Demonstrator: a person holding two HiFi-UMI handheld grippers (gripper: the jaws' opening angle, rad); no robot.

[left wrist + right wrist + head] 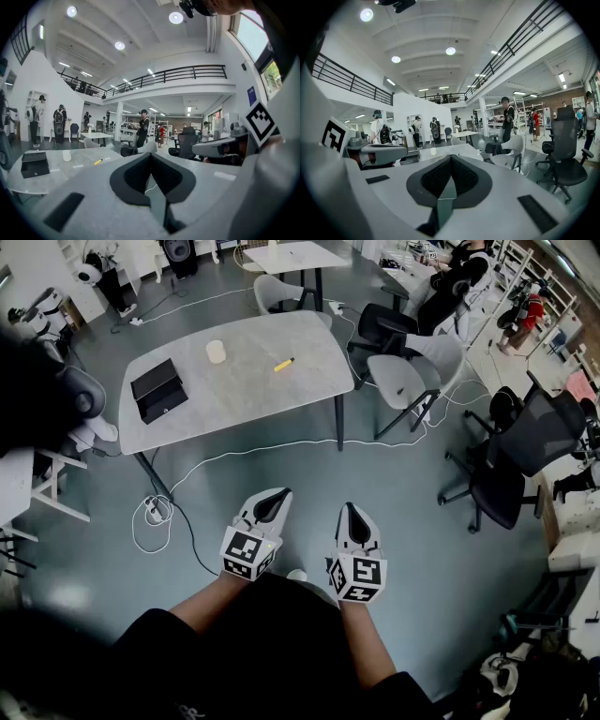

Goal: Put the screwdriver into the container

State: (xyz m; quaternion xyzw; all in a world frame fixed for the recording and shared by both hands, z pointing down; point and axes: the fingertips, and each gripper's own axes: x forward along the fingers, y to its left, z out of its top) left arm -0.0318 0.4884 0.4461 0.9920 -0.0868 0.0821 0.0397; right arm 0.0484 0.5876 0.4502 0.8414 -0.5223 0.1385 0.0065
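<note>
- Head view: the screwdriver [283,364] is seen lying on the counter [253,395]. It is small and yellow, and its tip cannot be made out.
- The container [157,389], a black box, is set well apart from it, near the counter's left end. Its inside cannot be read.
- The left gripper [278,494] and the right gripper [350,508] are held over the floor [281,460], short of the counter. Each is closed, jaws together, with nothing gripped.

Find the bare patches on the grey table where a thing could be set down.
The table is mostly bare: the wide near stretch between the box and the right end, this side of the screwdriver, and the gap between cup and screwdriver. Only the left end, by the box, is tight.
</note>
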